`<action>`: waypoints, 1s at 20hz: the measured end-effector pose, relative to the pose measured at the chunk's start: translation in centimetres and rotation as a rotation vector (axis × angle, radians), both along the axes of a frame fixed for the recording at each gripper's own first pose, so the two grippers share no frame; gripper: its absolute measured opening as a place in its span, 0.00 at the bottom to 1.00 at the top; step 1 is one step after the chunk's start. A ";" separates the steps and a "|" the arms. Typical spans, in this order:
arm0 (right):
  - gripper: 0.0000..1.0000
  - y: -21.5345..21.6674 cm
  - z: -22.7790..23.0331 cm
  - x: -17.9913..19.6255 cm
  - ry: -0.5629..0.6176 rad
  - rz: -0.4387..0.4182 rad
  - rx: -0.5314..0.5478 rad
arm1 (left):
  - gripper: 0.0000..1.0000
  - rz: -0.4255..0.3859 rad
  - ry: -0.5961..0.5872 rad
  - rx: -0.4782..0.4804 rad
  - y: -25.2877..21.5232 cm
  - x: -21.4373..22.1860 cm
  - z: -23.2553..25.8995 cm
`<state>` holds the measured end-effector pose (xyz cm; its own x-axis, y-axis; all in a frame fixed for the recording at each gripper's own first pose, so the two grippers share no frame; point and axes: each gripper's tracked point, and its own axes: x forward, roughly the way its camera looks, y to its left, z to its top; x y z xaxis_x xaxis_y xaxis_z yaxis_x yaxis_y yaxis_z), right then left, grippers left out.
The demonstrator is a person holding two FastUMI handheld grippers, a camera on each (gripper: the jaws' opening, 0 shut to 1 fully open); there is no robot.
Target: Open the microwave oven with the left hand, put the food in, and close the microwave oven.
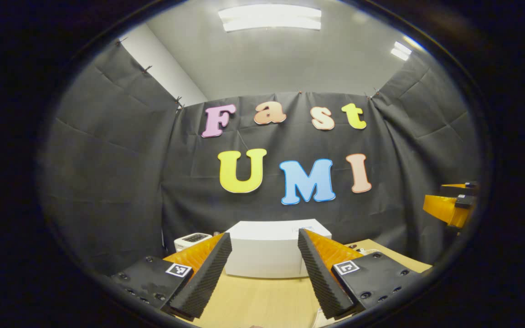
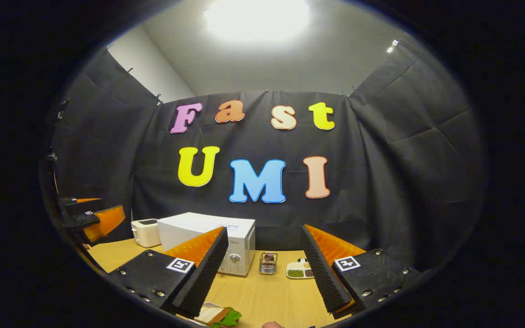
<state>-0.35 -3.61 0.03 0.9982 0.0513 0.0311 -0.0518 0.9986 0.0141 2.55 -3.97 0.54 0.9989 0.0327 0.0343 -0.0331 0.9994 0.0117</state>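
The white microwave oven point(image 1: 266, 248) stands shut on the wooden table, straight ahead of my left gripper point(image 1: 265, 262), whose black-padded orange fingers are spread wide with nothing between them. In the right gripper view the microwave oven point(image 2: 208, 239) sits left of centre, its knobs facing right. My right gripper point(image 2: 262, 264) is open and empty above the table. The food, a sandwich with green lettuce on a white plate point(image 2: 219, 315), lies just below the right gripper's left finger. The other gripper appears at the edge of each view: right gripper point(image 1: 451, 205), left gripper point(image 2: 94, 218).
A white toaster point(image 2: 146, 231) stands left of the microwave; the same toaster point(image 1: 192, 239) peeks behind my left finger. A small wire basket point(image 2: 268, 263) and a divided dish of condiments point(image 2: 300, 269) sit right of the microwave. Black cloth walls enclose the wooden table point(image 2: 271, 296).
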 end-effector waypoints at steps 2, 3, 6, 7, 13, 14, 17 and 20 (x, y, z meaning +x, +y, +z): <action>0.96 -0.6 -0.3 -0.1 0.003 -0.003 0.009 | 0.97 -0.010 -0.014 -0.001 -0.6 1.6 0.4; 0.96 -0.9 -0.4 -0.2 0.007 -0.012 0.011 | 0.97 -0.015 -0.020 -0.007 -0.9 2.5 0.6; 0.96 -1.7 -0.5 0.1 0.012 -0.053 0.008 | 0.97 -0.049 -0.031 -0.019 -2.0 5.7 0.1; 0.96 -2.1 -0.3 0.3 0.009 -0.075 0.002 | 0.97 -0.065 -0.034 -0.018 -2.3 6.9 0.0; 0.96 -3.1 0.5 1.3 -0.006 -0.202 -0.024 | 0.97 -0.176 -0.022 -0.046 -4.7 14.5 -3.0; 0.96 -3.0 0.4 1.5 0.000 -0.221 -0.021 | 0.97 -0.193 -0.012 -0.058 -5.1 15.7 -3.7; 0.96 -2.9 0.4 1.9 0.011 -0.276 -0.011 | 0.97 -0.238 0.014 -0.062 -6.2 18.6 -6.3; 0.96 -3.1 0.4 1.9 0.015 -0.334 -0.039 | 0.97 -0.282 0.051 -0.050 -7.5 21.2 -9.6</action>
